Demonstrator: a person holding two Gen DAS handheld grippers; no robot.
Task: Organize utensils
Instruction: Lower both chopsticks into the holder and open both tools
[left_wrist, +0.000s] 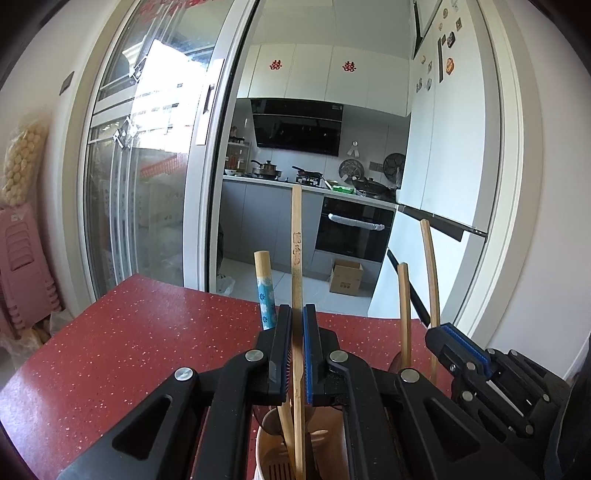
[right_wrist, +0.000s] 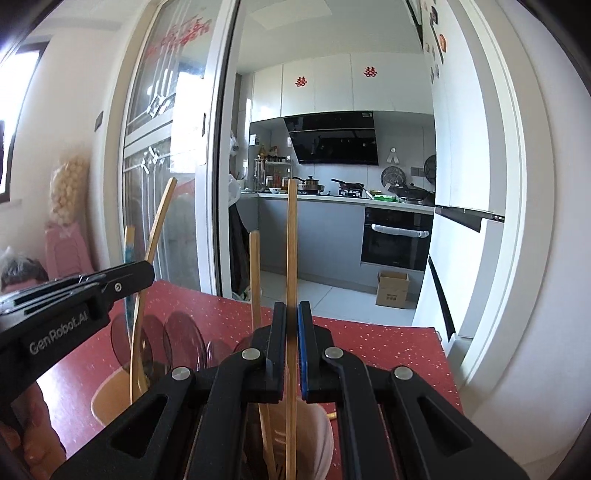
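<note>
On the red speckled surface (left_wrist: 129, 350), before a kitchen doorway, two holders stand side by side. Left gripper (left_wrist: 297, 314): fingers pinching an upright flat wooden handle (left_wrist: 296, 236) with an engraved mark, its lower end inside a cream cup (left_wrist: 266, 454) that also holds a blue-patterned handle (left_wrist: 266, 291). Right gripper (right_wrist: 291, 310): fingers pinching a thin wooden stick (right_wrist: 291, 243), held upright, its lower end reaching into a pale pink cup (right_wrist: 325, 432) beside a second wooden handle (right_wrist: 255, 273). Purple-tinted discs (right_wrist: 181, 336), possibly glass lids, lie on the surface behind the cups. The cups appear near each other, though their bases are hidden.
</note>
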